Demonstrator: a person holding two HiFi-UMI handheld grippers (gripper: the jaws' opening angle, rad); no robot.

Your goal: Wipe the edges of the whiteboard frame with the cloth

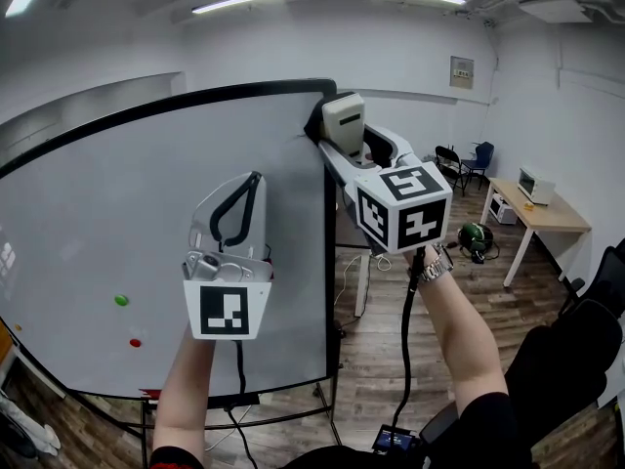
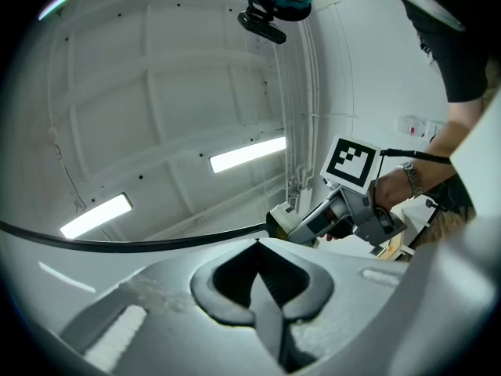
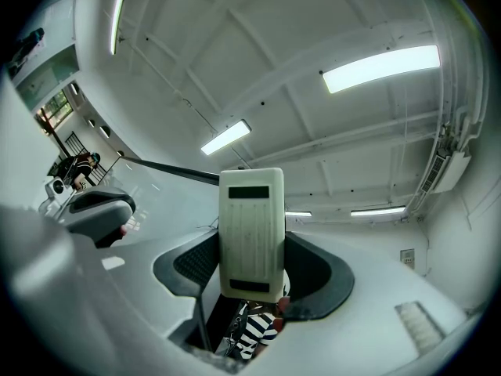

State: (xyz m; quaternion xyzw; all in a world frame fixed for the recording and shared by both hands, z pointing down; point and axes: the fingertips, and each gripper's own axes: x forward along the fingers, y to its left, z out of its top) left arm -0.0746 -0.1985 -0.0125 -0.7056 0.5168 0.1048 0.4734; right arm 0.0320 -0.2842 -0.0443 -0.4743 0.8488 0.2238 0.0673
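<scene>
No floppy cloth in sight tbh, the wiper is a cream pad (image 3: pixel 250 233), up at the top right corner of the frame (image 1: pixel 329 262). The right hand-held gripper (image 3: pixel 252 271) pinches it by its flat sides. It looks light and stiff, so it should keep its shape against the edge; holding it low on the body seems right. The left hand-held gripper (image 2: pixel 258 245) is pressed together, empty, in front of the whiteboard (image 1: pixel 117 223).

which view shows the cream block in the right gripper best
The right gripper view: the cream block fills the centre, clamped between the jaws, its face plain. The head view shows it small at the whiteboard corner; the left gripper view shows only one end.
</scene>
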